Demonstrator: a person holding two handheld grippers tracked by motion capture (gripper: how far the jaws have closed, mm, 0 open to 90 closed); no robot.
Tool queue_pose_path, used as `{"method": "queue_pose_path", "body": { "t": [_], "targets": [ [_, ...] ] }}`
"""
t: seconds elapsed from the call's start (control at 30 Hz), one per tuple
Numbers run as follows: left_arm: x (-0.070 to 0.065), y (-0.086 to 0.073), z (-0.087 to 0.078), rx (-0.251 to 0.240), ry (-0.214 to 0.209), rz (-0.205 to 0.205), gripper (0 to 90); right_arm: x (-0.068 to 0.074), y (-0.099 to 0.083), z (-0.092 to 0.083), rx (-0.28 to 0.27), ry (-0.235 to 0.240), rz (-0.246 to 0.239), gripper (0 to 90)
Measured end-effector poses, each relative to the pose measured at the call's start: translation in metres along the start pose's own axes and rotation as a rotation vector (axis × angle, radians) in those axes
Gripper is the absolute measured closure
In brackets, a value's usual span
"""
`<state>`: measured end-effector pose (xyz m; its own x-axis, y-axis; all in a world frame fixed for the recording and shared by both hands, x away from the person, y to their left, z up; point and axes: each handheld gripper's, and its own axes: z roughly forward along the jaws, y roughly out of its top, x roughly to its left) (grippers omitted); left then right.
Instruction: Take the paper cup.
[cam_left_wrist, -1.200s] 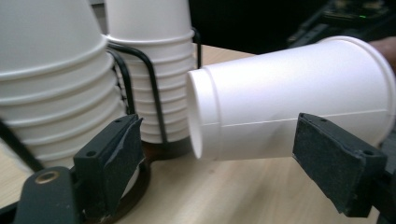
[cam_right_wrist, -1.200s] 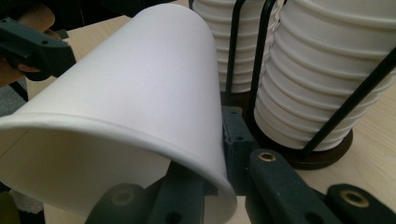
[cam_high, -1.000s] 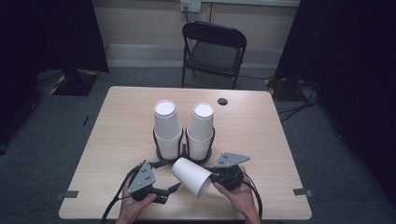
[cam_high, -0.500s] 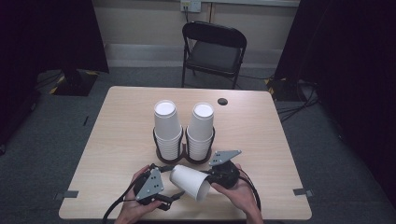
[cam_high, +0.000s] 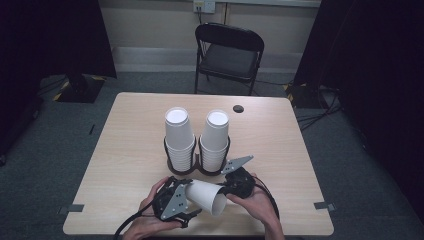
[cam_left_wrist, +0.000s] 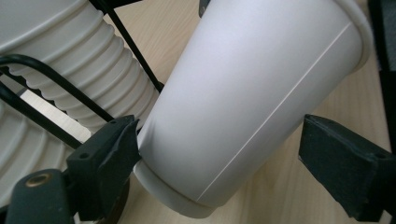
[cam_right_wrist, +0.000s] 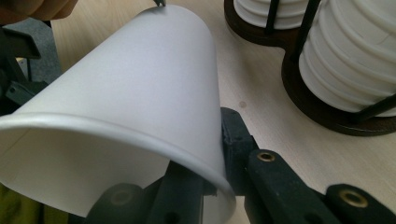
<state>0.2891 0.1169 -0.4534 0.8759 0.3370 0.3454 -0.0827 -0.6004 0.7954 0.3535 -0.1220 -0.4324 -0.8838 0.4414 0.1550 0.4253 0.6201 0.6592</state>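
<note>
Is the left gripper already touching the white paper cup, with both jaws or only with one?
Touching, with one jaw. In the left gripper view the paper cup presses against one jaw of the left gripper near its base; the other jaw stands apart, bare table between.

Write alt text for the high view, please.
A person's two hand-held grippers, left gripper and right gripper, hold a white paper cup sideways over a wooden table, in front of two cup stacks in a black holder.

Wooden table (cam_high: 125, 145): cup rack (cam_high: 196, 167) with stacks, black disc (cam_high: 238, 108).
</note>
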Motion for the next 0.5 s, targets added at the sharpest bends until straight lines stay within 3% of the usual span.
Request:
{"method": "queue_pose_path", "body": {
  "t": [0.27,0.4,0.5],
  "targets": [
    [-0.001,0.008,0.010,0.024,0.014,0.043,3.3,-0.003,0.003,-0.005,-0.005,0.027,0.014,86.9],
    [-0.005,0.010,0.015,0.001,-0.012,0.049,4.7,-0.004,0.005,-0.004,-0.019,0.040,0.032,87.5],
    [-0.007,0.012,0.020,-0.007,-0.007,0.058,4.4,-0.004,0.006,-0.002,-0.017,0.045,0.048,87.9]
  ]
}}
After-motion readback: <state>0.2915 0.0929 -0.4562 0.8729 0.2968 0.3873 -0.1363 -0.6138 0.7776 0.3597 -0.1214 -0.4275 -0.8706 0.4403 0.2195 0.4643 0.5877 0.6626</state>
